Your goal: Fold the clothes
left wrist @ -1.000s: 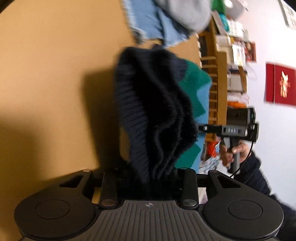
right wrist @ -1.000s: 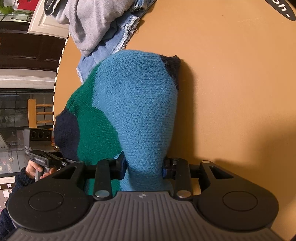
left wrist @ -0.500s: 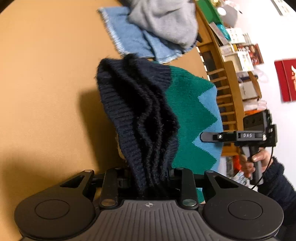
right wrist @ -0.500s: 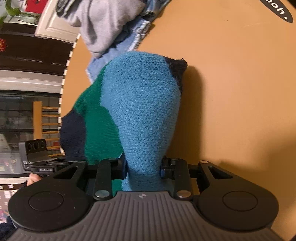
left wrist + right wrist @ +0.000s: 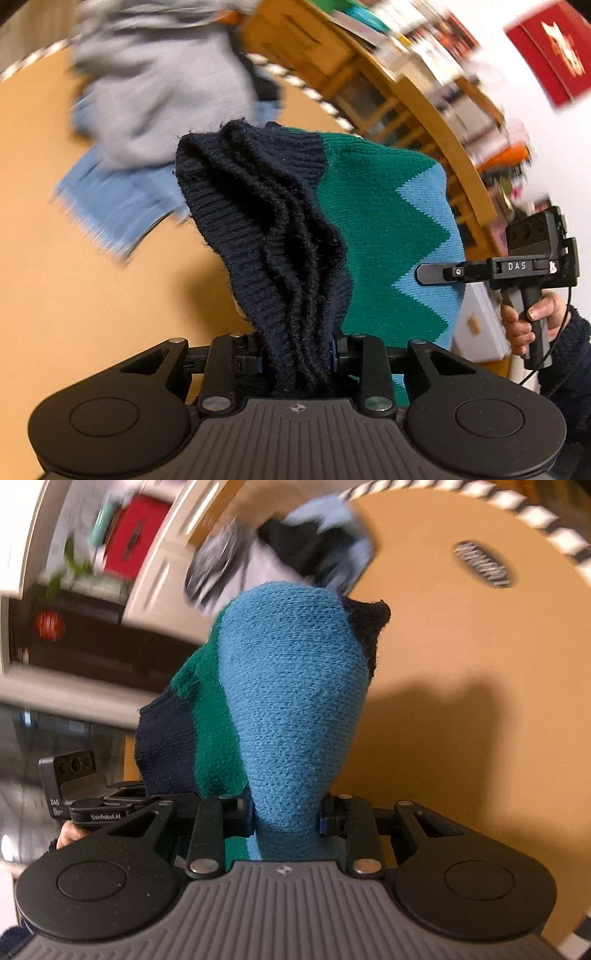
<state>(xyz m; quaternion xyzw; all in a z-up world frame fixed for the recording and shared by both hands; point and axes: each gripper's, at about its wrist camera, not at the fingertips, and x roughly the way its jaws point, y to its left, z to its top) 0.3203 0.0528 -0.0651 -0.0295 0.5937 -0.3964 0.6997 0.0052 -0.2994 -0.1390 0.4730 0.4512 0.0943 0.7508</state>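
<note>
Both pairs of jaws are clamped on the same knitted sweater (image 5: 373, 221), which hangs stretched between them above the round tan table (image 5: 74, 295). Beyond it, at twelve o'clock from the left gripper (image 5: 297, 356), a grey garment (image 5: 162, 99) lies heaped on a piece of frayed blue denim (image 5: 114, 206). That gripper pinches the bunched navy ribbed hem, while the right gripper (image 5: 286, 814) squeezes a light blue fold with green and navy bands off at nine o'clock. At three o'clock in the left wrist view, the person's hand (image 5: 524, 325) holds the right gripper's handle.
</note>
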